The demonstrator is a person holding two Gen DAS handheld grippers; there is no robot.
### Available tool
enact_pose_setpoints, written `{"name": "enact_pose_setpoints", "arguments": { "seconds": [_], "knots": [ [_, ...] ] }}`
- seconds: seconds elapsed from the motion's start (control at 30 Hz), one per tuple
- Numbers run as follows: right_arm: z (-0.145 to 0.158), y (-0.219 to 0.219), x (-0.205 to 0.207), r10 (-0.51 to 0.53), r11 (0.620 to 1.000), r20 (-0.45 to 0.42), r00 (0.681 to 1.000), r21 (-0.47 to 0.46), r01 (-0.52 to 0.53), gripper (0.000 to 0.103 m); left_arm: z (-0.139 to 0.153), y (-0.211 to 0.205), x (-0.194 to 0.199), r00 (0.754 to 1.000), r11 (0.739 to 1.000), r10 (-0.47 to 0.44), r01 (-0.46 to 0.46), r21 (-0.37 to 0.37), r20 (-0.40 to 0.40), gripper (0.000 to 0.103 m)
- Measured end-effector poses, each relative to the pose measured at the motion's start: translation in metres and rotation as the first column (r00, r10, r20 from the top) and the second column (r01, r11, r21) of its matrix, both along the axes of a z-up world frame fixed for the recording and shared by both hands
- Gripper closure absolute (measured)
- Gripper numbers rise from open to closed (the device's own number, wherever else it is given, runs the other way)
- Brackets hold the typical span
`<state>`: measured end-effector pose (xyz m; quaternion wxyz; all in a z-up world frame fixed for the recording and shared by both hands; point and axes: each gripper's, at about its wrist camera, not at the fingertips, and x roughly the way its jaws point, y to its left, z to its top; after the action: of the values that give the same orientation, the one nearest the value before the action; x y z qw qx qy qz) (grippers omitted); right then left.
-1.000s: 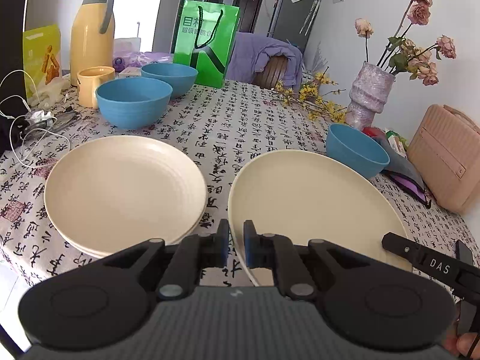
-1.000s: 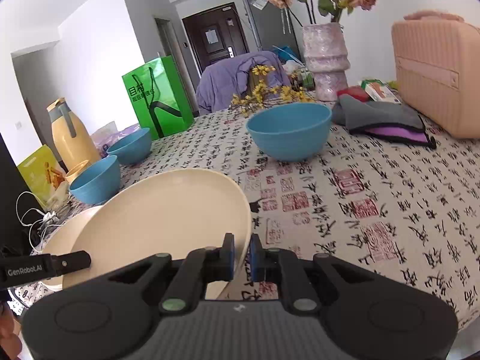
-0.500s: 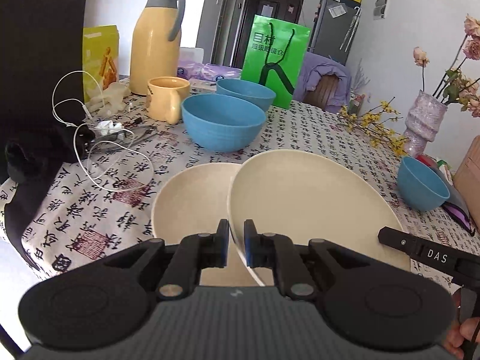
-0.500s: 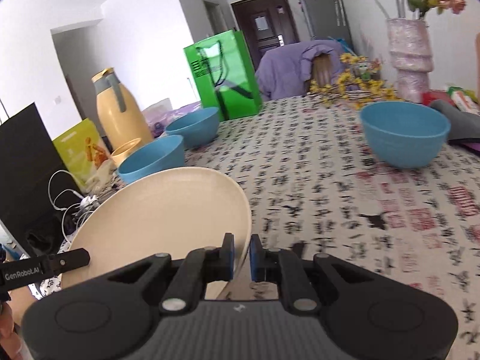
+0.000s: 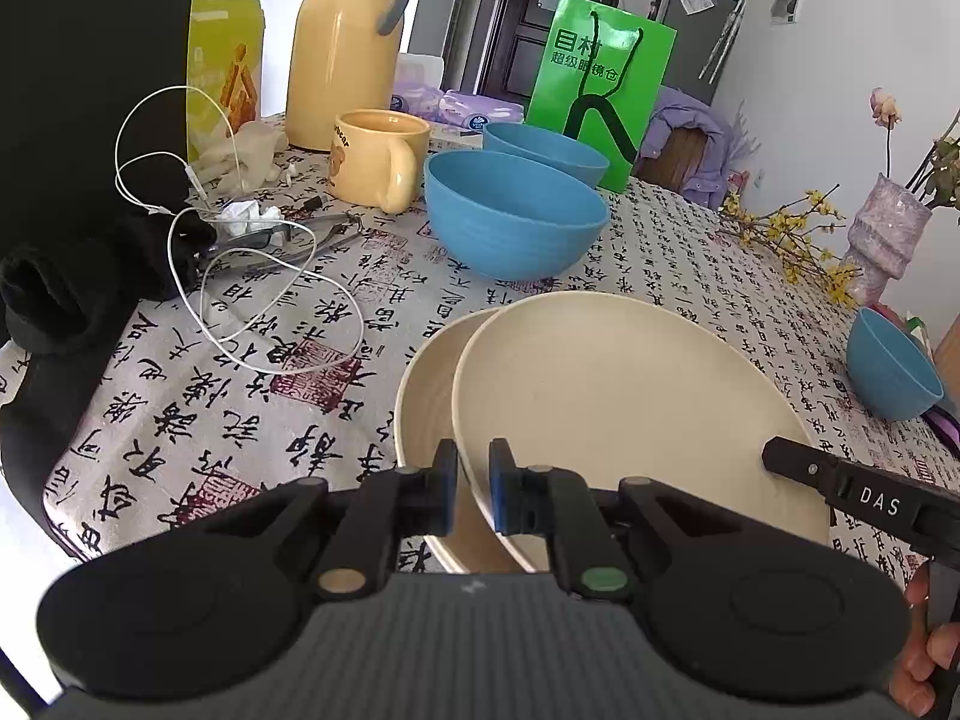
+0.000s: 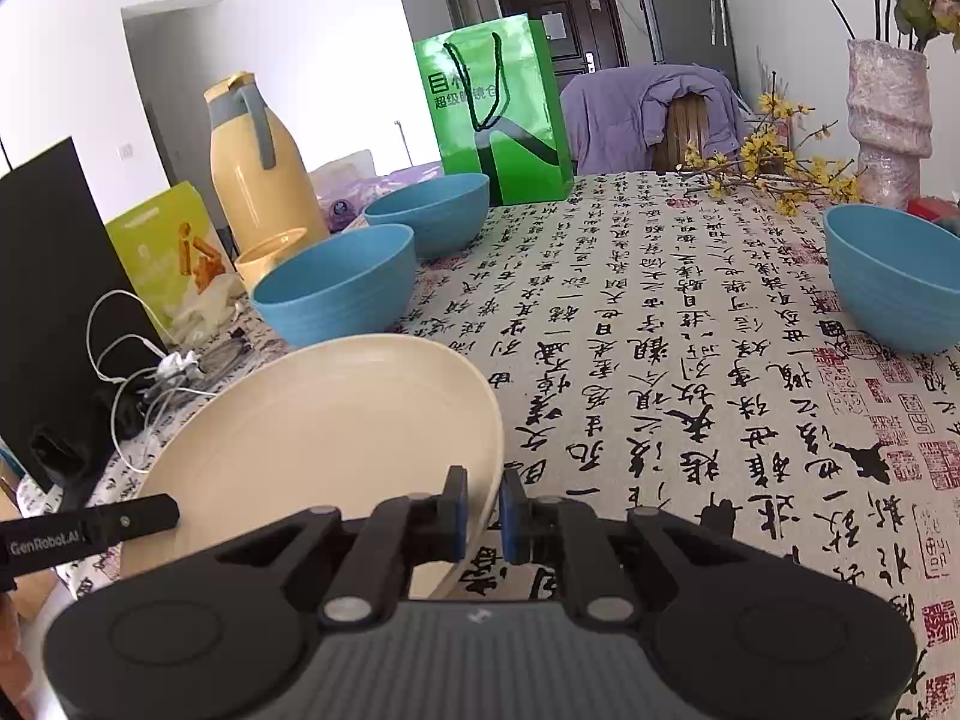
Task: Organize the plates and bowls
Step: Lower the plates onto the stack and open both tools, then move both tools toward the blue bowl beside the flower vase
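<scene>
Cream plate [image 5: 630, 396] hiding most of lower plate [image 5: 423, 402], both grippers clamped

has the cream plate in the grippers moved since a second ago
Yes. The held plate, clamped by both the left gripper and right gripper, has travelled left across the table and now overlaps the stacked plate.

Black two-finger left gripper [image 5: 473, 483] and right gripper [image 6: 480, 507], blue-padded jaws, ribbed grey bodies, white lettering
</scene>
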<state>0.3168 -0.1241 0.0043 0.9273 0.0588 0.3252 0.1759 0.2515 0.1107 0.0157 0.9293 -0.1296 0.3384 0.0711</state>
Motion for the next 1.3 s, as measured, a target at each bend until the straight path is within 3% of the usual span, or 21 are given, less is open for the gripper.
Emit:
{"name": "enact_pose_setpoints", "arguments": {
  "seconds": [0.17, 0.3, 0.4, 0.53, 0.8, 0.87, 0.93, 1.07, 1.23, 1.3],
  "knots": [
    [-0.003, 0.007, 0.003, 0.002, 1.000, 0.024, 1.000, -0.018, -0.002, 0.092, 0.000, 0.004, 0.003, 1.000, 0.999, -0.020, 0.020, 0.026, 0.002, 0.090],
    [-0.004, 0.015, 0.002, 0.016, 0.998, 0.057, 0.998, -0.056, -0.013, 0.092, 0.011, 0.006, -0.007, 0.996, 0.997, -0.038, 0.033, 0.071, 0.083, 0.066],
    [-0.007, 0.023, 0.001, 0.031, 0.996, 0.057, 0.998, -0.088, -0.026, 0.091, 0.019, 0.004, -0.011, 0.990, 0.993, -0.073, 0.061, 0.101, 0.123, 0.065],
    [-0.009, 0.031, -0.001, 0.045, 0.991, 0.068, 0.997, -0.131, -0.036, 0.087, 0.017, 0.000, -0.008, 0.991, 0.990, -0.086, 0.074, 0.120, 0.105, 0.065],
    [0.003, 0.014, -0.007, 0.034, 0.994, 0.088, 0.996, -0.111, -0.024, 0.083, 0.018, -0.010, -0.009, 0.989, 0.987, -0.114, 0.102, 0.120, 0.099, 0.058],
    [0.007, 0.006, -0.011, 0.036, 0.993, 0.101, 0.994, -0.118, -0.024, 0.076, 0.020, -0.018, -0.012, 0.984, 0.984, -0.135, 0.120, 0.134, 0.113, 0.053],
    [0.012, -0.002, -0.018, 0.028, 0.992, 0.119, 0.992, -0.125, -0.013, 0.069, 0.022, -0.028, -0.018, 0.977, 0.977, -0.168, 0.147, 0.152, 0.131, 0.039],
    [0.021, -0.026, -0.042, 0.013, 0.993, 0.180, 0.984, -0.115, 0.008, 0.056, 0.025, -0.046, -0.040, 0.945, 0.957, -0.264, 0.233, 0.171, 0.192, 0.027],
    [0.023, -0.056, -0.087, -0.009, 0.993, 0.250, 0.968, -0.115, 0.039, 0.040, 0.016, -0.066, -0.072, 0.920, 0.950, -0.290, 0.243, 0.195, 0.265, 0.008],
    [0.020, -0.067, -0.107, -0.030, 0.993, 0.270, 0.962, -0.106, 0.061, 0.025, 0.010, -0.072, -0.082, 0.914, 0.947, -0.300, 0.250, 0.202, 0.274, 0.007]
  ]
}}
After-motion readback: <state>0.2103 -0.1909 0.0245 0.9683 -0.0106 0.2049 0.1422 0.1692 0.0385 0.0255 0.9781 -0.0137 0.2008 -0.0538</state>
